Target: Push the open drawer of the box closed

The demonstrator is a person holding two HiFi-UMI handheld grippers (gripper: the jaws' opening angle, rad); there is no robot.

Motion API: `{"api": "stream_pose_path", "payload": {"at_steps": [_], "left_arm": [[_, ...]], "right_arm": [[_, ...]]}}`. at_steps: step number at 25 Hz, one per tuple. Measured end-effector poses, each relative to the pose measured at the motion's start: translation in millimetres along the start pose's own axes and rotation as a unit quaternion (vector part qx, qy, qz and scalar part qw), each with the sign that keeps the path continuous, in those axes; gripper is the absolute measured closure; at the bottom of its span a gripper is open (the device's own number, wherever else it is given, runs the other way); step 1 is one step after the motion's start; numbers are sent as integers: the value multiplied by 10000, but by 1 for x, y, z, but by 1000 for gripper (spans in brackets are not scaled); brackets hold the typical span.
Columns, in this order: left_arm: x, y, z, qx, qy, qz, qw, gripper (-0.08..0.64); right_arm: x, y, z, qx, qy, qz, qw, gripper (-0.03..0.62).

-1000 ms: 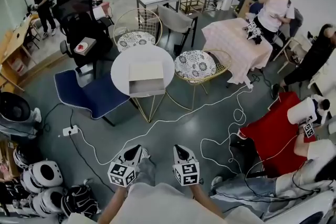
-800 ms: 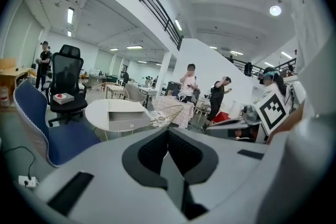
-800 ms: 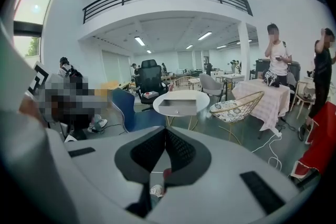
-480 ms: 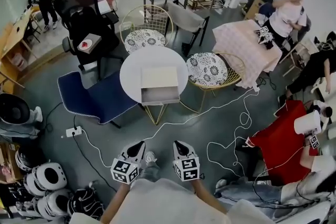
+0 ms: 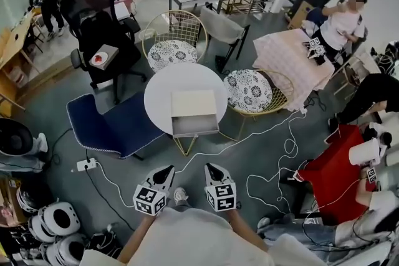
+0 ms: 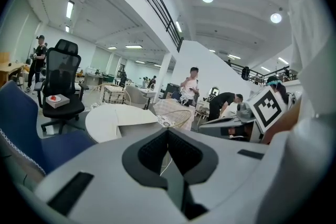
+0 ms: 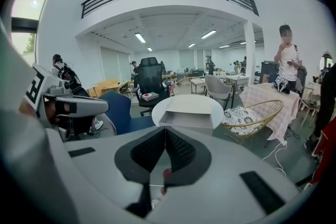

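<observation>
1. The box (image 5: pixel 192 102) sits on the round table (image 5: pixel 161 83), at the edge nearest the person. Its drawer (image 5: pixel 195 126) stands pulled out toward that edge.
2. The left gripper (image 5: pixel 166 171) and right gripper (image 5: pixel 212 169) hang low by the person's body, well apart from the table. Both pairs of jaws are pressed together with nothing between them.
3. By my reading nothing is done yet. What remains is the walk up, setting a gripper against the drawer front, and the push.
</observation>
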State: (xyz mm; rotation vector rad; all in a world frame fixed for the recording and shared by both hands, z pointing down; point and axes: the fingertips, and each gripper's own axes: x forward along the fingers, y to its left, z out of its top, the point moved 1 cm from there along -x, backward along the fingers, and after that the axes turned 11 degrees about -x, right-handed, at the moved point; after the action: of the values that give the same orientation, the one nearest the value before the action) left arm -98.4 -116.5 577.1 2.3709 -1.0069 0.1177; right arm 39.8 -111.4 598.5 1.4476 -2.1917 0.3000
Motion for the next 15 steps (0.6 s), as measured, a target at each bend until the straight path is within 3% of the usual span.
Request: {"api": "stream_pose_path", "payload": {"at_steps": [15], "left_arm": [[28, 18, 14, 37, 135, -184, 9997, 548]], "right_arm": [[19, -14, 1, 131, 134, -177, 9997, 577]]}}
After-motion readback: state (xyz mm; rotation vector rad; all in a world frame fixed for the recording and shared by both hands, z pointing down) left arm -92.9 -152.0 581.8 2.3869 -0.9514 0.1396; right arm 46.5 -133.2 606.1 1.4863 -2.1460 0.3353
